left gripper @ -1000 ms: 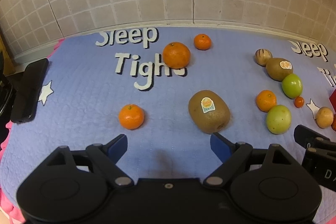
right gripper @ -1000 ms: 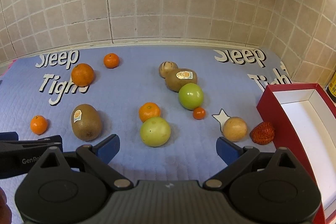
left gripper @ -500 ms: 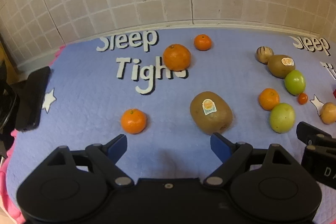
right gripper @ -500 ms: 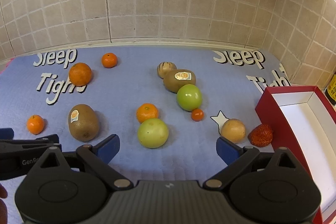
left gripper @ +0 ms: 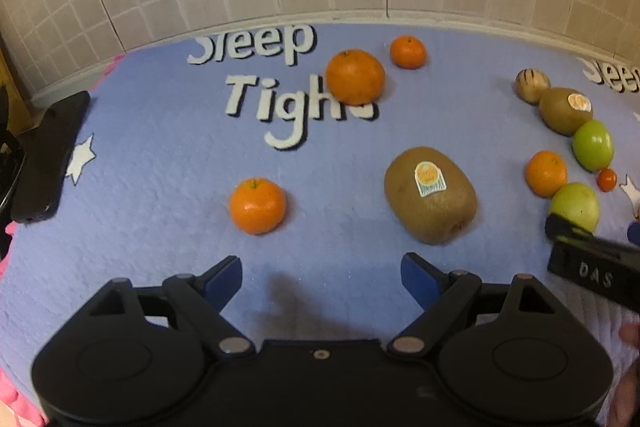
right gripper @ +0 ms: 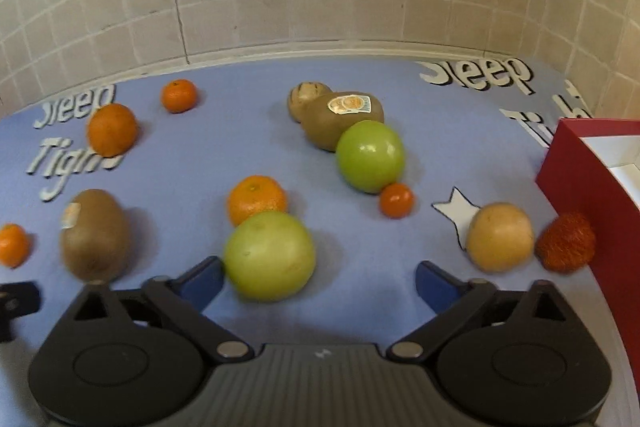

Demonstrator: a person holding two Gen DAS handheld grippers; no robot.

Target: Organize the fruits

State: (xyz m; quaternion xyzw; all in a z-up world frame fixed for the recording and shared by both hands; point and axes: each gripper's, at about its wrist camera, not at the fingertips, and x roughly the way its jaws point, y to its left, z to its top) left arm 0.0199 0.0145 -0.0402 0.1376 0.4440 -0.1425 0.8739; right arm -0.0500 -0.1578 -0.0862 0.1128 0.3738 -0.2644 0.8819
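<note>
Left tool (left gripper: 322, 275) spread wide and holding nothing, low over the blue mat (left gripper: 160, 227), with a small orange (left gripper: 257, 206) and a stickered kiwi (left gripper: 431, 195) lying just ahead of its fingers, apart from each other. Right tool (right gripper: 318, 281) likewise spread and holding nothing, its left fingertip just beside a pale green fruit (right gripper: 269, 255) that touches an orange (right gripper: 257, 199) behind it. Farther right, a tan round fruit (right gripper: 500, 237) and a red strawberry (right gripper: 565, 242) sitting beside the red box (right gripper: 576, 171).
</note>
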